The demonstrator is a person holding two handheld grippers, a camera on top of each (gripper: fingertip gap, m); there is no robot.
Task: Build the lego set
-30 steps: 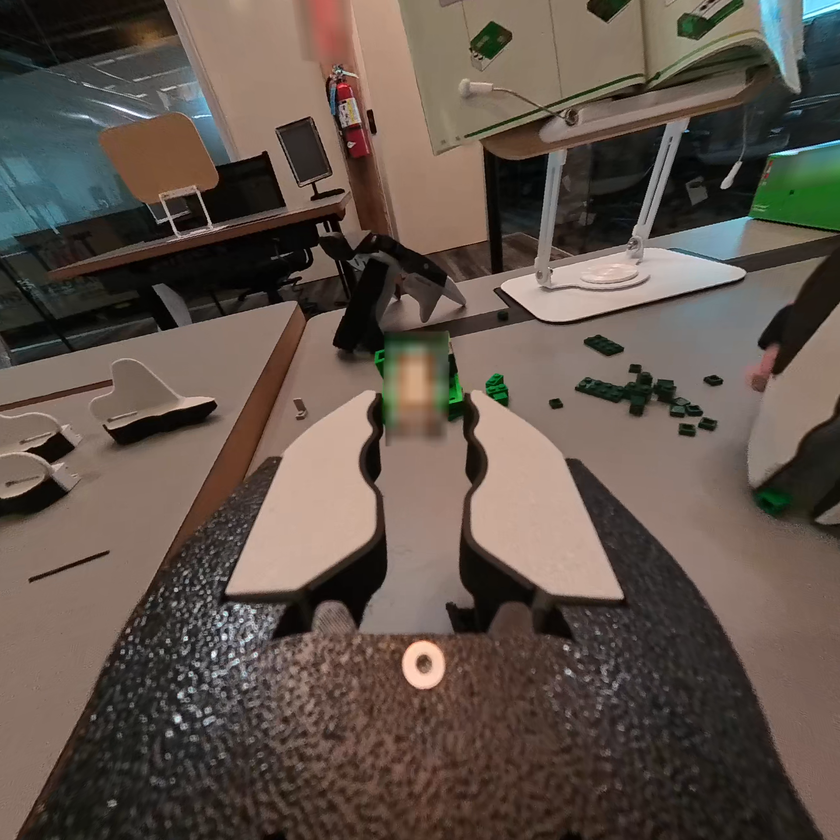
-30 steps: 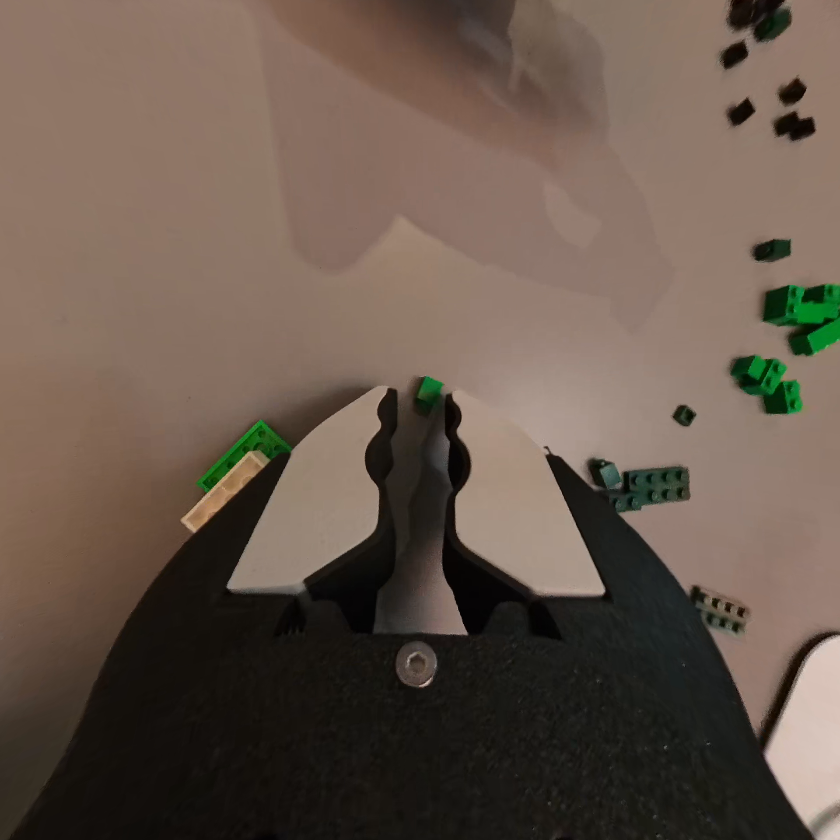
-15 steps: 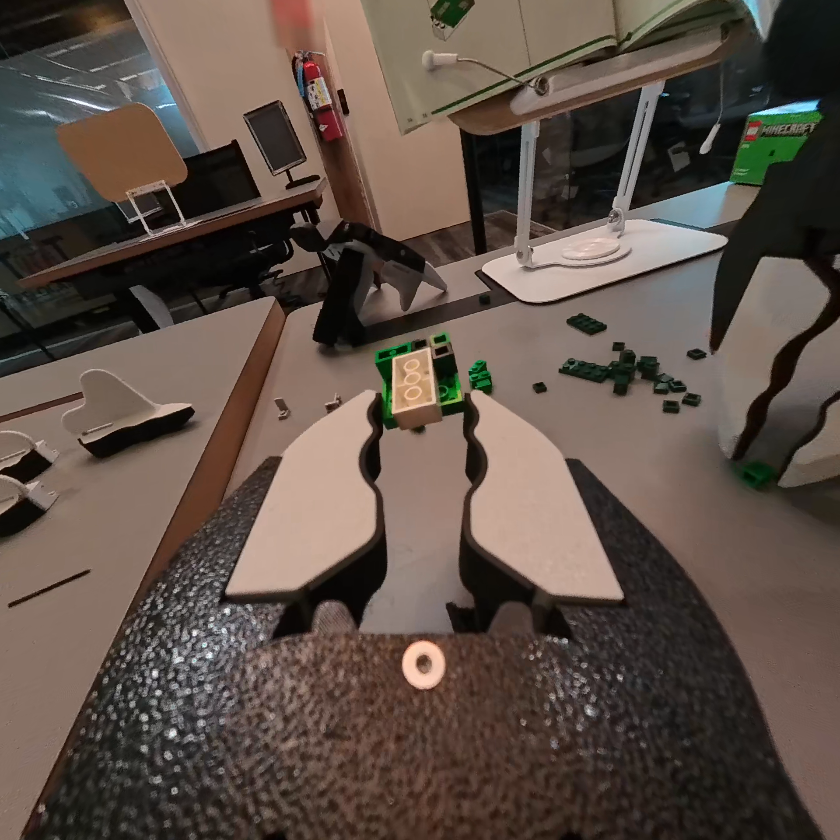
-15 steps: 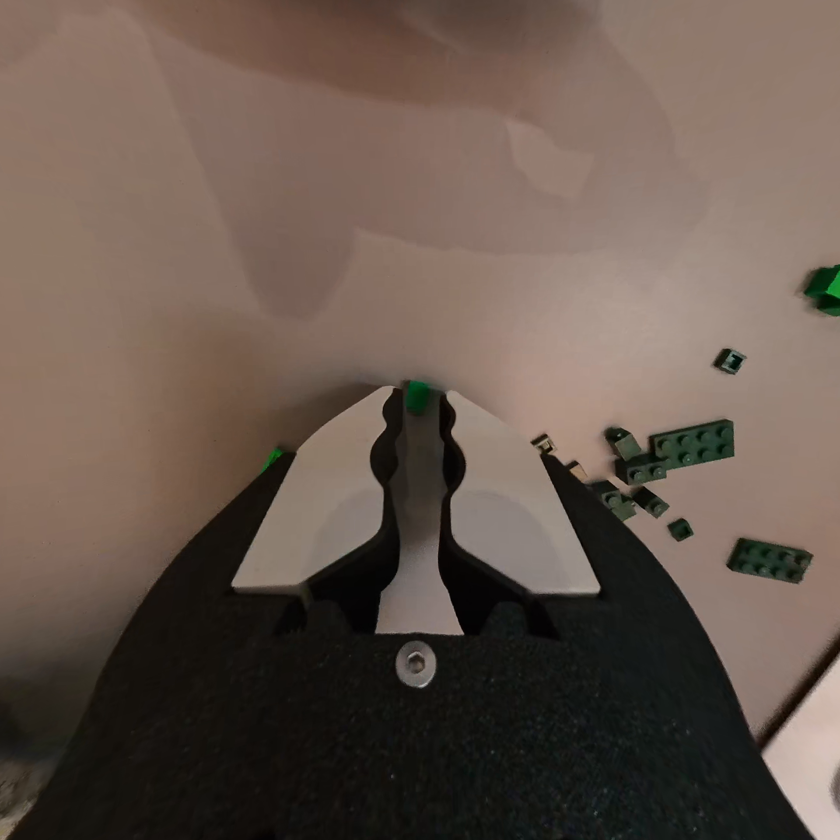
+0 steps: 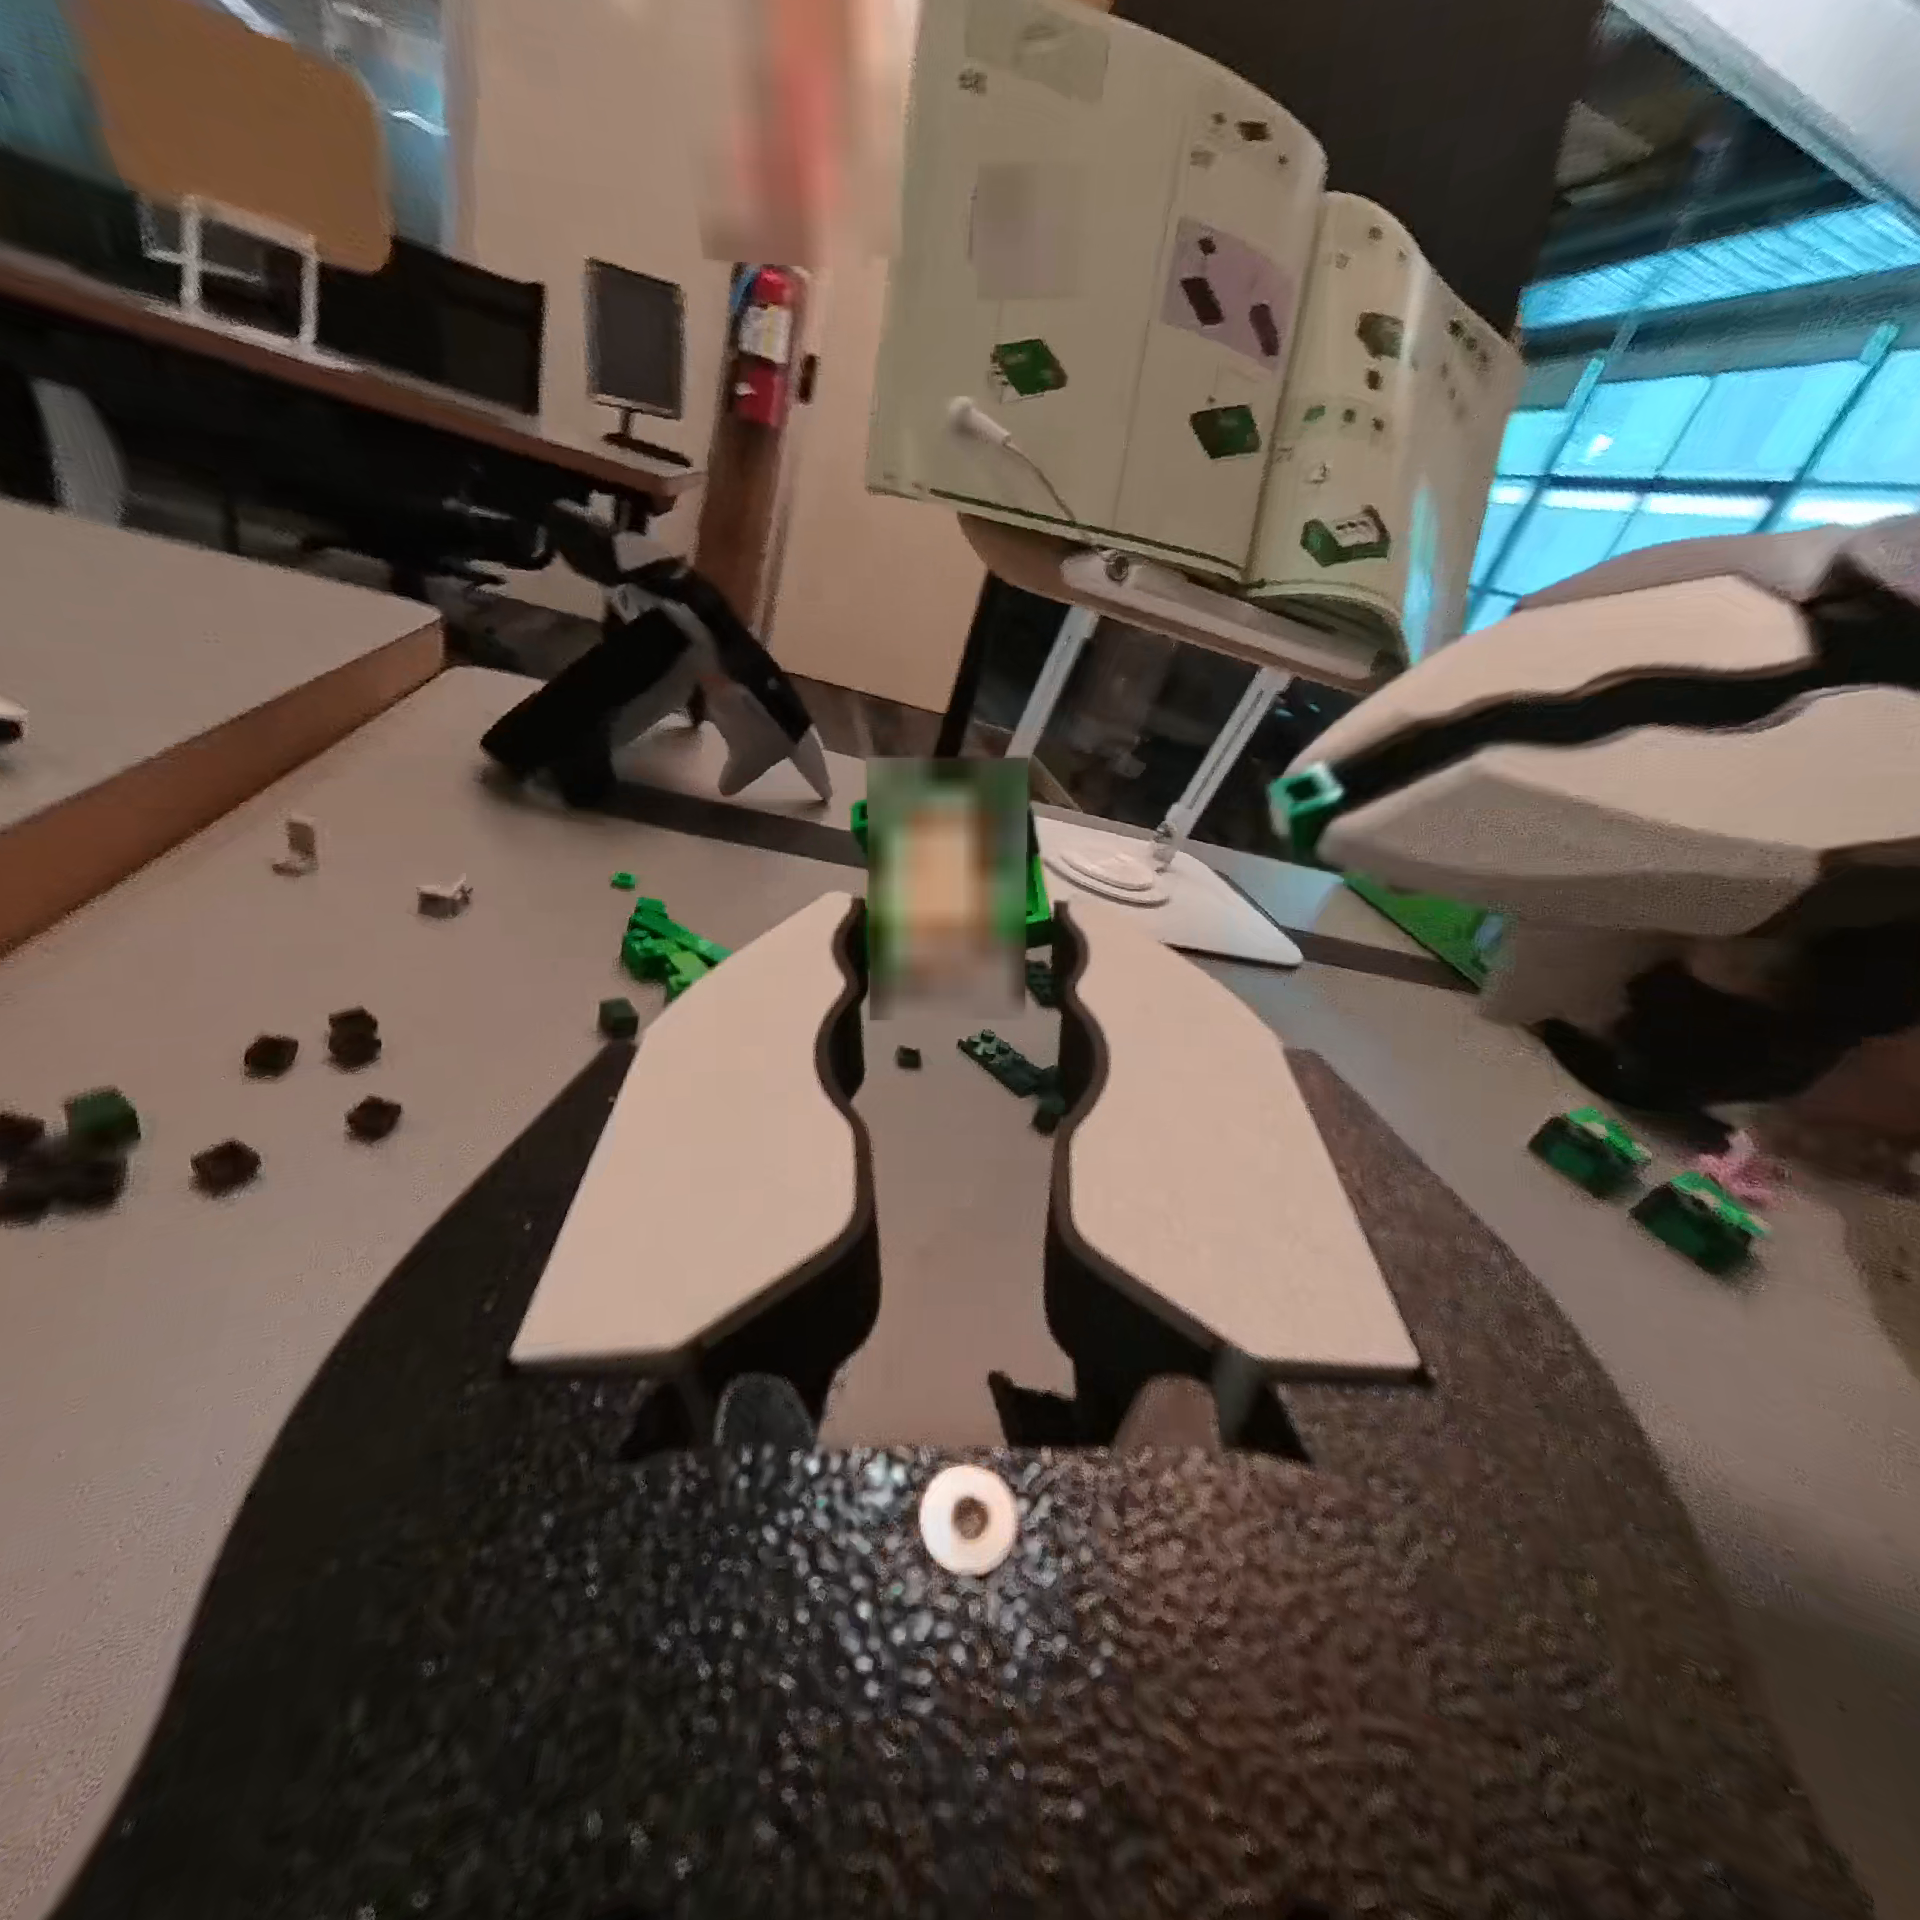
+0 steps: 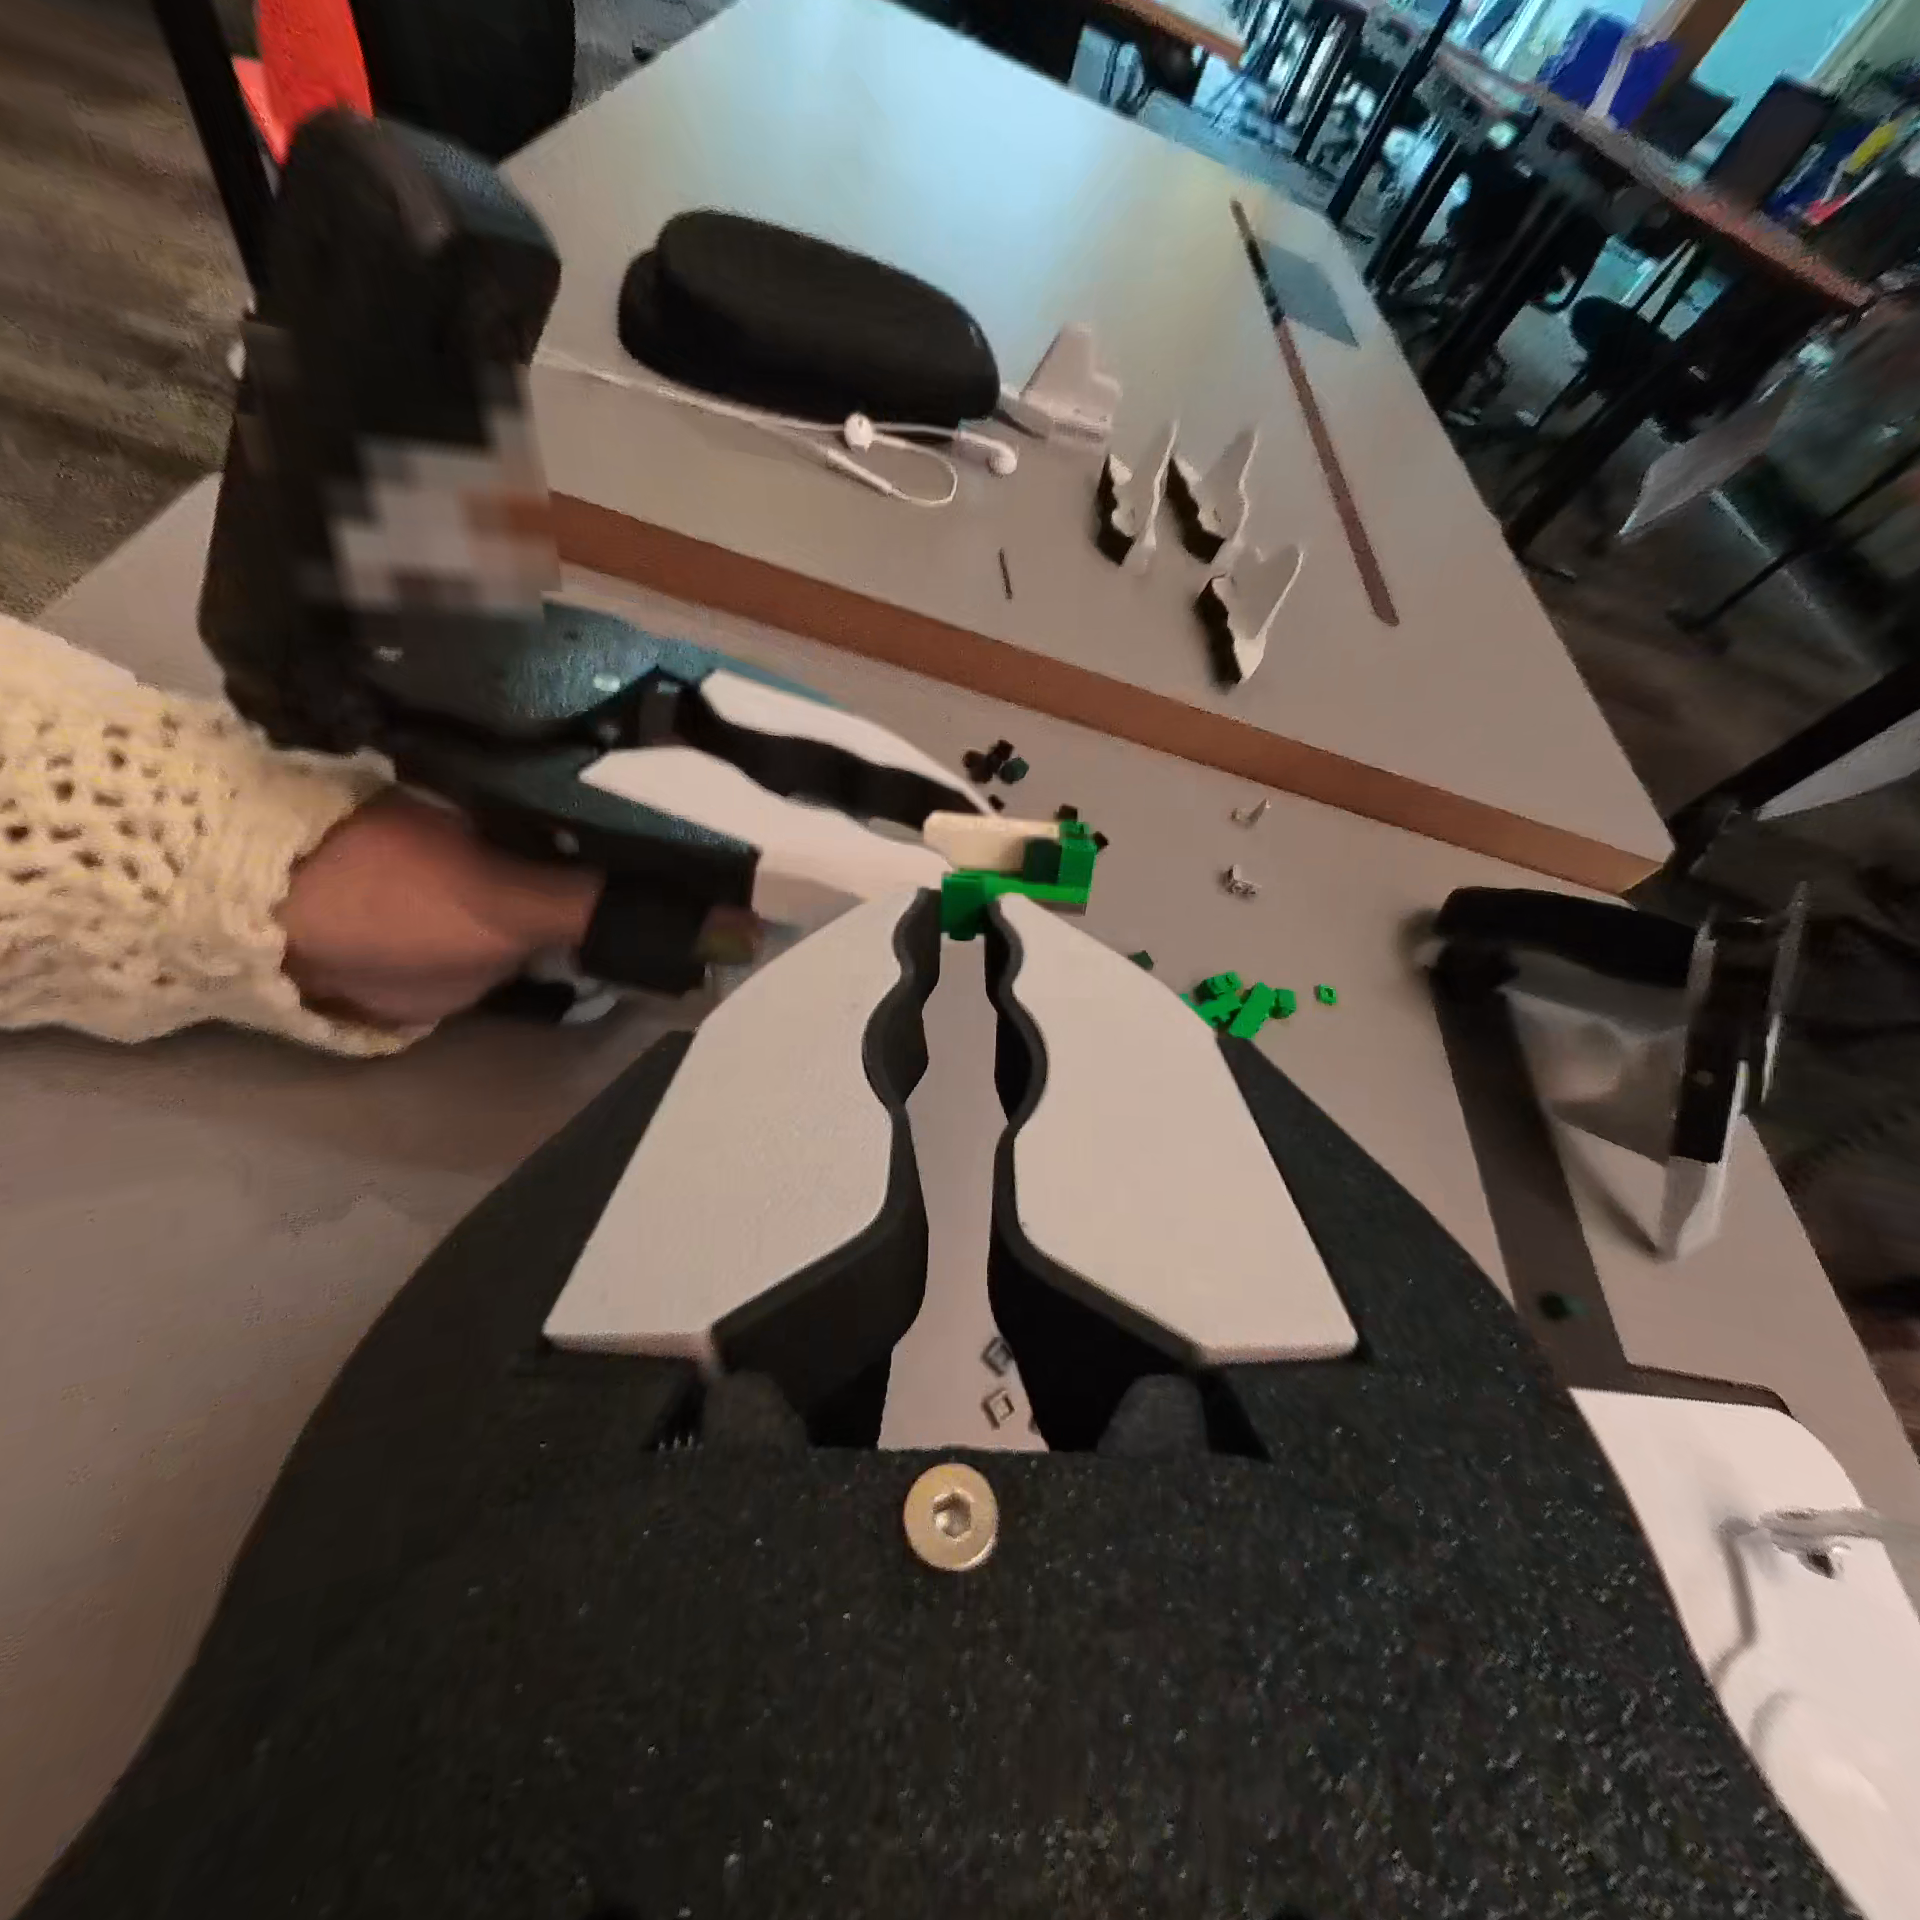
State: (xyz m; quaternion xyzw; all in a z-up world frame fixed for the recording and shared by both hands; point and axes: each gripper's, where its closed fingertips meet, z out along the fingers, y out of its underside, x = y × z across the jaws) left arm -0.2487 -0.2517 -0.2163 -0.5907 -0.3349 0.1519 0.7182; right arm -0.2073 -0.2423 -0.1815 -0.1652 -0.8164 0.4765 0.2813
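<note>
Green small brick (image 5: 1301, 808), pinched in right gripper (image 6: 958, 914), had lifted off table toward left gripper's (image 5: 951, 914) clamped assembly (image 6: 1023, 862)—joining next.

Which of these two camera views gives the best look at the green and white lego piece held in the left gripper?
The right wrist view: the green-and-white assembly shows side-on, unobscured, in the left gripper. The left wrist view has a mosaic patch over it, leaving only green edges.
</note>
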